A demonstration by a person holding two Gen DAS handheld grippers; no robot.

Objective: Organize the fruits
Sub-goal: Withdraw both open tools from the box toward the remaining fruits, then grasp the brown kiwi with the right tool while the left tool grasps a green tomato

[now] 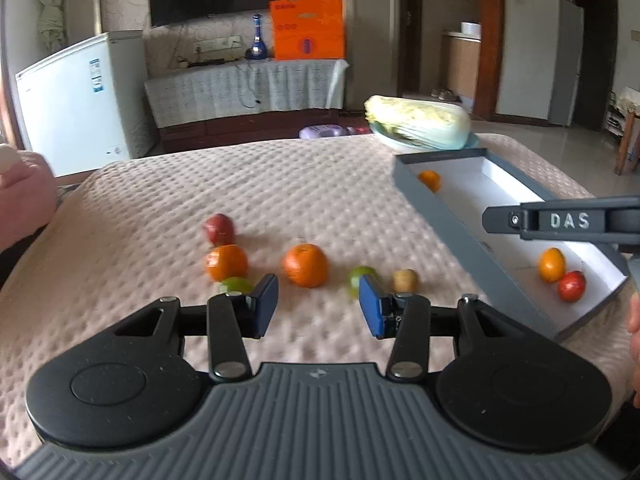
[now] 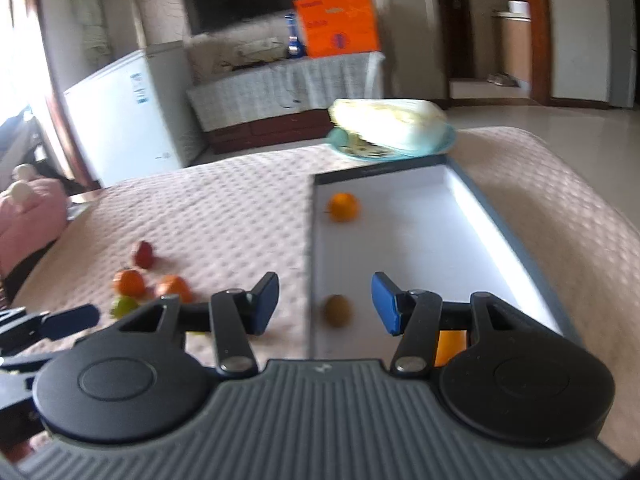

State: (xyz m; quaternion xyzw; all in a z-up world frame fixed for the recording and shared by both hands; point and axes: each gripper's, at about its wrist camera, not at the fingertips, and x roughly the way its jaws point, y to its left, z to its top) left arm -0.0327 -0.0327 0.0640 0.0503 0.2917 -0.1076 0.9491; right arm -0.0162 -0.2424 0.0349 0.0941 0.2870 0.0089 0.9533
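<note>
Sorted: shallow grey cardboard box with white lining (image 1: 472, 236), at 2 o'clock on the beige quilted bench (image 1: 240, 200), holds four fruits, including a brown kiwi (image 2: 338, 311).

Left: six loose fruits at centre, including a round orange (image 1: 305, 265).

Left gripper (image 1: 319, 306) and right gripper (image 2: 325, 303): fingers released, empty.

- Soft, even daylight; a window (image 2: 16, 12) at the right wrist view's left edge is blown out.
- Motion blur smears both views, worse in the right.
- Fisheye bends the edges; corners go dark.
</note>
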